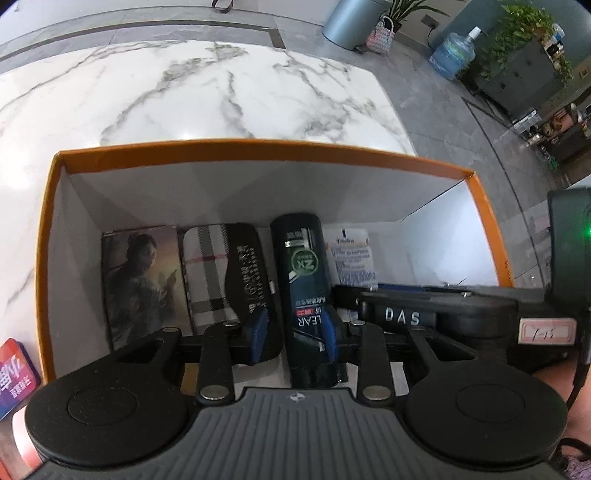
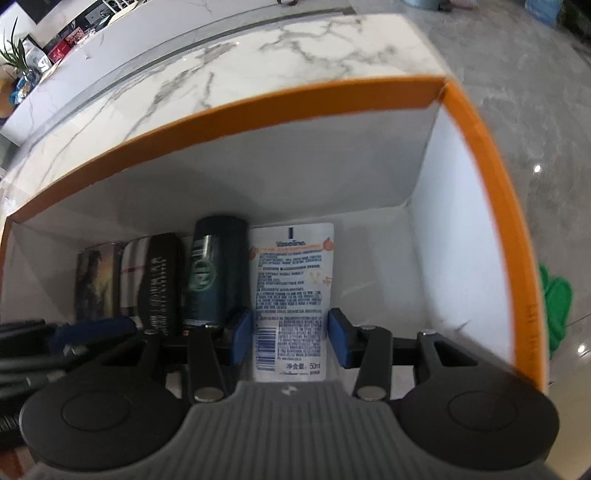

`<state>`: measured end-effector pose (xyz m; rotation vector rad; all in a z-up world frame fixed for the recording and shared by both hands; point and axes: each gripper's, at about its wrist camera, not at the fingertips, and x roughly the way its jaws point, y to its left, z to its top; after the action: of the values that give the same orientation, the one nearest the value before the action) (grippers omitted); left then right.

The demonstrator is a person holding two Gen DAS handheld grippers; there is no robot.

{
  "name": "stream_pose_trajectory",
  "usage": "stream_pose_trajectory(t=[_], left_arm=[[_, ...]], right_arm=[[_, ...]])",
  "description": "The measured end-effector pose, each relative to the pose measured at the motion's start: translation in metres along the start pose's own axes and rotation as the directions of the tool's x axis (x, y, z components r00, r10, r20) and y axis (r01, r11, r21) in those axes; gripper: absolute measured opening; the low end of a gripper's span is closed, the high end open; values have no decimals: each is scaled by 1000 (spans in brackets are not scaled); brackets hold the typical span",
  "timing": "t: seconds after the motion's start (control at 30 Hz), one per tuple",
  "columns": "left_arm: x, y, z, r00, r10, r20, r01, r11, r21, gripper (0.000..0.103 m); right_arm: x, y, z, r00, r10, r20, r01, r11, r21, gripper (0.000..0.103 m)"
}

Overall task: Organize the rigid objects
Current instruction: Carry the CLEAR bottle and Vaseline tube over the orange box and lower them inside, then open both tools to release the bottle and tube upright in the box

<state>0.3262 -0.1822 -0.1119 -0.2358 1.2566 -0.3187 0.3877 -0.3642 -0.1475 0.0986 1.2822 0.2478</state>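
An orange-rimmed box (image 1: 240, 146) (image 2: 258, 107) with white walls holds a row of items: a picture-printed pack (image 1: 142, 280), a plaid-and-black case (image 1: 221, 273), a dark CLEAR bottle (image 1: 303, 266) (image 2: 214, 269) and a white Vaseline tube (image 2: 291, 288). My left gripper (image 1: 297, 332) straddles the bottle's lower half. Its right pad lies against the bottle, while a thin gap shows at the left pad. My right gripper (image 2: 291, 341) is shut on the tube's lower end, with both blue pads on its edges. The tube lies beside the bottle, low in the box.
The box stands on a white marble table (image 1: 184, 92). A red-and-blue pack (image 1: 16, 373) lies outside the box's left wall. Bare box floor (image 2: 369, 266) lies right of the tube. On the floor beyond are a grey bin (image 1: 351, 22) and a water jug (image 1: 452, 53).
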Motion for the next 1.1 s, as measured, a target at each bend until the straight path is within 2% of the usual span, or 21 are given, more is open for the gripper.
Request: stream_pose_trajectory(t=[0.17,0.37,0.6,0.7,0.87,0.97,1.0,1.1], left_arm=[[2,3,-5,1000,-15,-7,15,1000,-9,36],[5,1,-8,999,-25,-26,25,1000,-7,36],[8,-7,-18,995,-41,-90,43,999,20,36],[12,-9,-21,989,-62,-136,66,997,27,42],[25,-16,-28,979,-27,-204,41,997,68,45],[28,-17,-29,978,-22,-209,36,997,63,40],[29,-16,-29,977,-25,-211,36,998,45,34],[31,-13,-29,974,-68,-217,66,998,-17,34]], right_arm=[[-1,4,0,999,3,38,-2,1000,-14,47],[-7,-1,-2,1000,12,27,-11,999,-46,47],[-9,-7,-3,999,44,-3,-44,997,-59,47],[-6,-3,-1,999,32,-14,-33,996,-78,45],[-3,0,-1,999,52,-12,-53,996,-78,44],[-3,5,-1,999,39,-5,-39,994,-106,44],[-3,6,-1,999,35,-2,-35,993,-114,44],[-4,9,-2,1000,14,9,-12,988,-154,44]])
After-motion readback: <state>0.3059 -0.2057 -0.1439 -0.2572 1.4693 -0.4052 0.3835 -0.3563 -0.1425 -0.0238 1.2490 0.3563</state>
